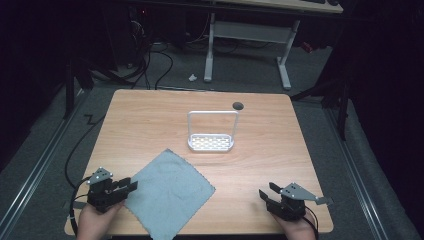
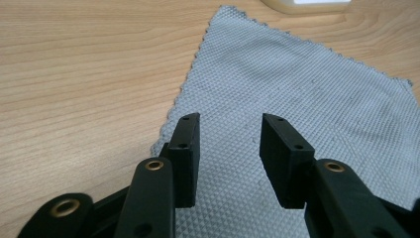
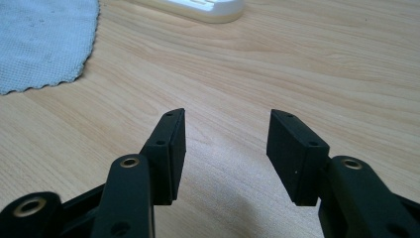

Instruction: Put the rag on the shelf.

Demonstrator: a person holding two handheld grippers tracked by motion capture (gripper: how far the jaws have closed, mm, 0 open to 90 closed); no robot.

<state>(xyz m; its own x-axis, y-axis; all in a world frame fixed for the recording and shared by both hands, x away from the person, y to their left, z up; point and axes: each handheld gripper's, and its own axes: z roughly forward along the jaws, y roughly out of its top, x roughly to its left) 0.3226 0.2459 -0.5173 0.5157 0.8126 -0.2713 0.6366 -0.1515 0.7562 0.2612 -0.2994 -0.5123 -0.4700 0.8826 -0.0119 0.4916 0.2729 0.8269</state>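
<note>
1. High view: grey cloth (image 1: 167, 194) lies flat on the wooden table (image 1: 150, 120), rotated so 1 corner points at me and overhangs the near edge. My left gripper (image 1: 131, 186) sits at the cloth's left corner; my right gripper (image 1: 264, 195) rests near the front right of the table, well apart from the cloth.

2. Left gripper view: the 2 jaws of my left gripper (image 2: 230, 136) are spread, cloth (image 2: 297, 114) directly beneath and between them, nothing pinched. Scalloped edge runs just left of the left jaw.

3. Right gripper view: my right gripper (image 3: 227, 131) has its jaws spread wide over bare wood, nothing between them. Cloth edge (image 3: 44, 44) visible far left.

4. Step in hand, as I judge it: approach to the first grasp of the cloth. Left side is in position; right side has not engaged.

5. Next move, as I judge it: lower the left jaws onto the corner and close on 1 layer of fabric. Thin flat cloth offers little to bite, so the lower jaw likely must slide under the edge. Right gripper needs to cross to the opposite corner.

6. Containers: 1 white rack (image 1: 211, 131) with a perforated tray base and an upright loop frame stands mid-table beyond the cloth. Tray appears empty.
</note>
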